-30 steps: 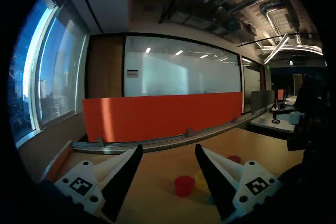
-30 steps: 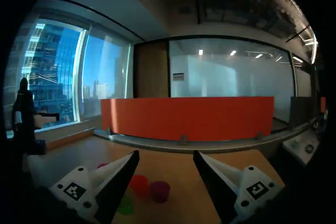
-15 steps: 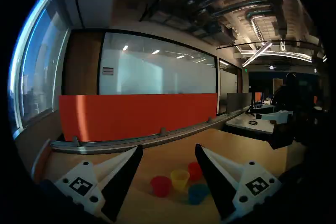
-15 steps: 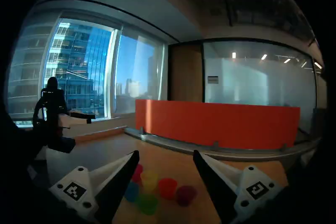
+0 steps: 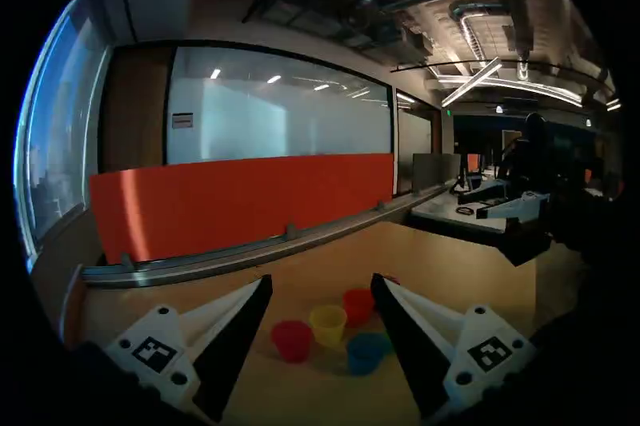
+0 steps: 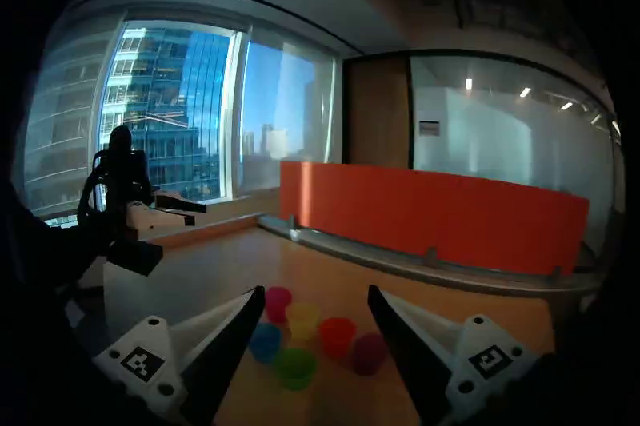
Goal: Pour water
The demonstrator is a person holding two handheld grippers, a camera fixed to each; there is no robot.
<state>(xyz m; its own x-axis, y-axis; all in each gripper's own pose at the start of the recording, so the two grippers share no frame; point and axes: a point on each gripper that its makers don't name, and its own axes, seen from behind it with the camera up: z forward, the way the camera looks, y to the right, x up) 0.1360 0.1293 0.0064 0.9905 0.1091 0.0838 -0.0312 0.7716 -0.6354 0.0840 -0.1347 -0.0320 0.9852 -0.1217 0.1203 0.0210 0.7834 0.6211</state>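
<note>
Cups (image 5: 328,324) are sitting bunched together on the desk (image 5: 448,258), within easy reach for pouring. Left hand-held gripper (image 5: 320,278) and right hand-held gripper (image 6: 314,290) are hovering short of them, both spread wide and carrying nothing, probably choosing one to lift.
</note>
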